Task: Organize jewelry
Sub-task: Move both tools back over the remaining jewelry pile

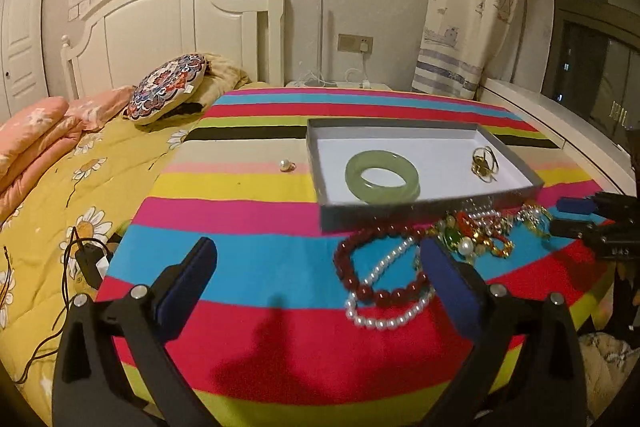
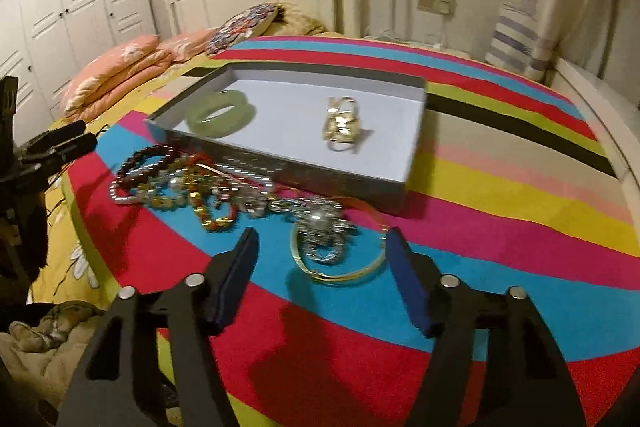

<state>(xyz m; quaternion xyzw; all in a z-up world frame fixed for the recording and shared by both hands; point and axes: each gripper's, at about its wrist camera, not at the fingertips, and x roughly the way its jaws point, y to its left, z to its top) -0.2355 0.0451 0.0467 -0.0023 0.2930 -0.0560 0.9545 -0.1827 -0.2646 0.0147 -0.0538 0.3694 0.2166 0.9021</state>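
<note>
Bangle (image 2: 340, 269), thin gold hoop, lay between my right gripper (image 2: 320, 267) fingers, spread, untouched; stiff, light, slippery, so I'd pinch its rim. Left gripper (image 1: 316, 275) gaped empty.

Left claw (image 1: 320, 267) wide open over striped worktop (image 1: 248, 267), nothing between its pads. Red bead bracelet (image 1: 378, 267) and pearl strand (image 1: 390, 291) just ahead. Grey tray (image 1: 420, 217) holds jade bangle (image 1: 382, 175) and gold ring piece (image 1: 484, 163). Right claw (image 1: 572, 217) at right edge.
</note>
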